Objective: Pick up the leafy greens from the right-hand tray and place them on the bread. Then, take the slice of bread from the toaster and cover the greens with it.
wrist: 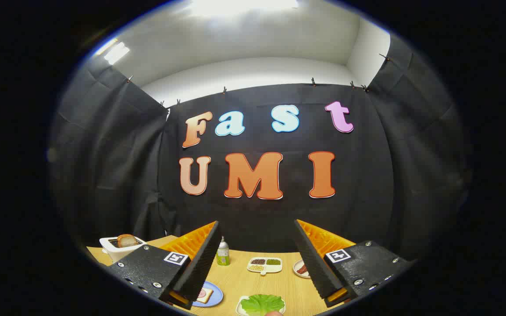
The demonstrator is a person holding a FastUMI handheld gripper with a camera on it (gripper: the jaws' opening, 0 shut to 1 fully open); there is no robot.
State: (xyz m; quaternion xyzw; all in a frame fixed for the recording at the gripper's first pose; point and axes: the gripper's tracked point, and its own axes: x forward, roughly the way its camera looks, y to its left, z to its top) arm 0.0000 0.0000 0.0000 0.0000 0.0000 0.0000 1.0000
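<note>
Leafy greens (261,303) on tray (240,307) — between hand-held gripper (255,267) fingers, spread wide, grasping nothing

Worktop (253,281): light tan wood grain. Leafy greens (262,303): bright green, on a white tray (240,307), between the fingers and just ahead. Blue plate (216,296) by the left finger, holding pale bread (204,295) with a pinkish-red patch on top. Toaster (117,248) beyond the left finger: white, with a brown-crusted slice (126,240) in its slot. Bottle (222,254): yellow-green label, white cap, beyond the fingers. White divided dish (265,265) beyond them: dark brown, green and yellowish fillings. White plate (298,268) by the right finger with something red on it. Gripper (258,267) set wide apart; black-and-white square markers on each finger mount.
</note>
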